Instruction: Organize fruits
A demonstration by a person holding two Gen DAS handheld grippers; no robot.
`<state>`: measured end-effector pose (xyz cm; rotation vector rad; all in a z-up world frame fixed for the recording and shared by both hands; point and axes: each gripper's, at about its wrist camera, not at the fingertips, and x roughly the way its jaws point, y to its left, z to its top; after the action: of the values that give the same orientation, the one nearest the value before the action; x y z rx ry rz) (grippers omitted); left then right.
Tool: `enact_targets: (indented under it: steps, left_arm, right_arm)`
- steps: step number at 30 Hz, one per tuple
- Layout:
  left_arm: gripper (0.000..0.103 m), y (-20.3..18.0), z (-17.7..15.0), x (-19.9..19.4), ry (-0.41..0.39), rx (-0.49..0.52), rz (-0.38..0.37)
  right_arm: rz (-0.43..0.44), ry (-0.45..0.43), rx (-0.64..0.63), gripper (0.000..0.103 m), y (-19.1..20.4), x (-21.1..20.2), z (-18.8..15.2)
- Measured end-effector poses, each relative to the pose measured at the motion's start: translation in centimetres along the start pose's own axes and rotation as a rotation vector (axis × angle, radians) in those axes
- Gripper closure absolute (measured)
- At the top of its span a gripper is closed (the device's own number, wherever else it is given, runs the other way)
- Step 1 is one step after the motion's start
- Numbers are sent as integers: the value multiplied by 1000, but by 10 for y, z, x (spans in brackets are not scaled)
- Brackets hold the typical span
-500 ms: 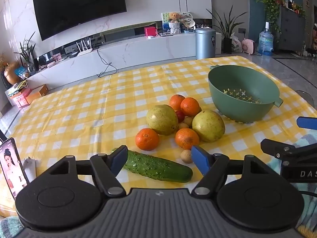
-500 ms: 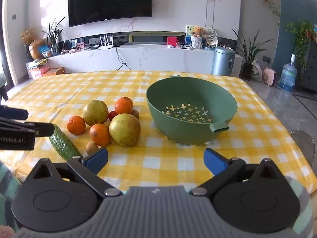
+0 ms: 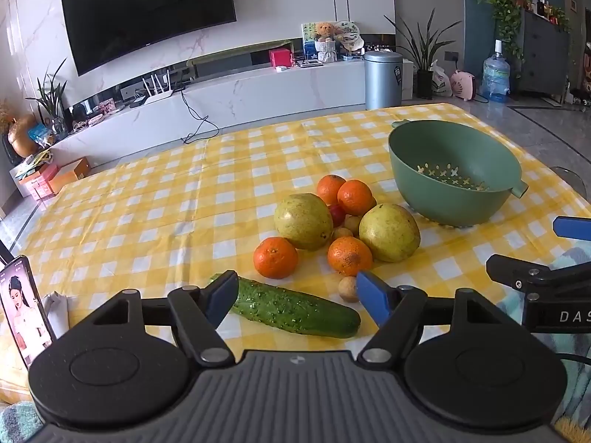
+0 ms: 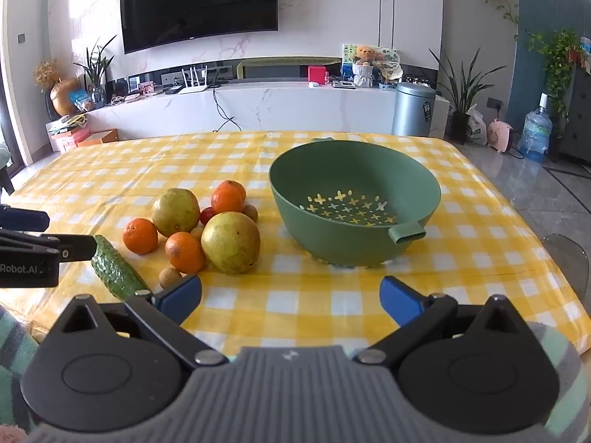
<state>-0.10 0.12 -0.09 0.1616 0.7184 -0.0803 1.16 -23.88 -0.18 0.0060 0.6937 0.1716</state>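
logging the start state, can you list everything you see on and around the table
oranges: four, orange, clustered mid-table
pears: two, yellow-green, in the cluster
small round fruits: several, tan, one red, among and beside the cluster
cucumber: one, dark green, lying nearest the left tongs
colander bowl: one, green, empty, right of the fruit
tablecloth: one, yellow and white check, covering the table
phone: one, screen lit, propped at the table's left edge
television: one, black, on the wall
bin: one, grey, by the white cabinet
water bottle: one, blue, on the floor
left tongs: blue pads, open, nothing held
right tongs: blue pads, open, nothing held
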Motion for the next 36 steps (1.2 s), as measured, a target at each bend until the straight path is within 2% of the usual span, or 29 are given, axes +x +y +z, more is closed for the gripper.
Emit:
enact_targets:
  steps: [36]
  left_arm:
    - [17, -4, -2, 1, 8, 16, -6]
  right_arm:
    - [-27, 11, -3, 4, 8, 6, 0]
